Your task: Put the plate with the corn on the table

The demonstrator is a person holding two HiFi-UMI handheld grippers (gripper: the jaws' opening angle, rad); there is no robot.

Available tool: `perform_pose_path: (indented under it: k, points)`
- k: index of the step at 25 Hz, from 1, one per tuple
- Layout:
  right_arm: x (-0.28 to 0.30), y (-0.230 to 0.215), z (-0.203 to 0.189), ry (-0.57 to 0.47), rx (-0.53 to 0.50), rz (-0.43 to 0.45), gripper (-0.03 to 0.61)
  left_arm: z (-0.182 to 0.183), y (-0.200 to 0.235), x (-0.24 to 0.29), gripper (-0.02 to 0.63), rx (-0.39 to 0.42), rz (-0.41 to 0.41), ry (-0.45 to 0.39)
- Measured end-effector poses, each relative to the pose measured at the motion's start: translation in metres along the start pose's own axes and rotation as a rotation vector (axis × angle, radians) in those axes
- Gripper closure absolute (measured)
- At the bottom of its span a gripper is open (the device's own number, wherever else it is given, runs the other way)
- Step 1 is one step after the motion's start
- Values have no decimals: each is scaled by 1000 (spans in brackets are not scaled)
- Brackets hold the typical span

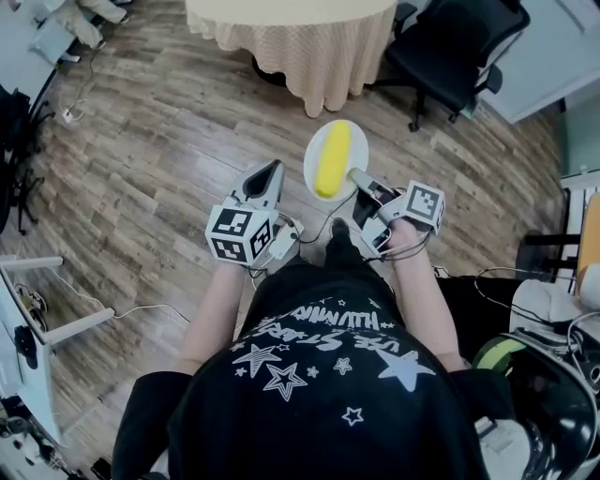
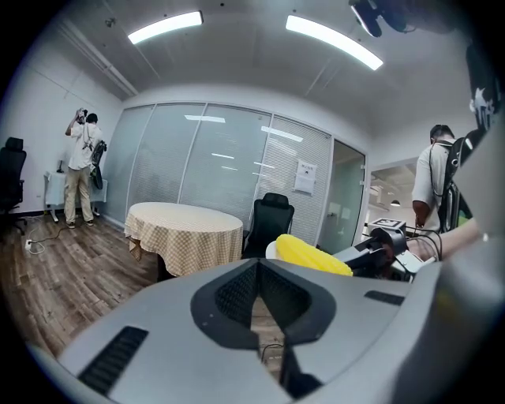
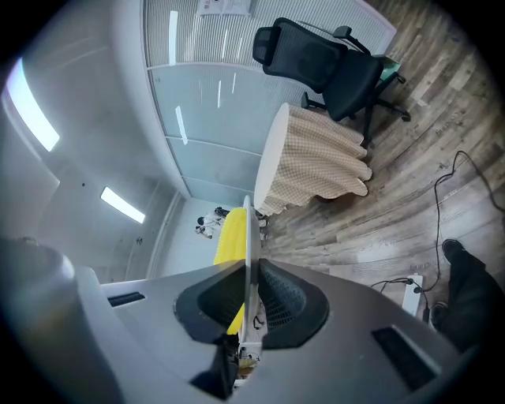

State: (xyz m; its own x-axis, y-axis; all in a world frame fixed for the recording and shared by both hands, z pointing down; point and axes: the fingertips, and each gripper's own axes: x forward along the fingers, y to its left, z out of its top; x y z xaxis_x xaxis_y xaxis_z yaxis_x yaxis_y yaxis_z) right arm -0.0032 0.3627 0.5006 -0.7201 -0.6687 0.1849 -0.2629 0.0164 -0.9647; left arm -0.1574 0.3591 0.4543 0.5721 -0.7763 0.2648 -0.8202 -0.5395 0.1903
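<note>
- The right gripper (image 1: 357, 177) is clamped on the near rim of the plate (image 1: 355, 142). It carries the plate face-up in front of the person, over the floor (image 1: 169, 159). I'd guess this is to keep the load from rolling off.
- The corn (image 1: 332, 159) lies lengthwise on the plate and is the only thing on it.
- The left gripper (image 1: 269, 171) is closed on nothing, just beside the plate, and takes no share of the load.
- The round, clothed tabletop (image 1: 281, 14) stands ahead, well apart from the plate, which is not yet set down.
</note>
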Motion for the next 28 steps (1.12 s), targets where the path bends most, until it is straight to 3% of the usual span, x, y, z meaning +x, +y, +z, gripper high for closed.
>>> perform_pose_path:
  k: [17, 28]
  points:
    - [12, -6, 28, -4, -7, -4, 529, 5, 17, 15, 608, 18, 14, 13]
    - [60, -10, 102, 13, -23, 32, 529, 35, 53, 84, 607, 31, 39, 13]
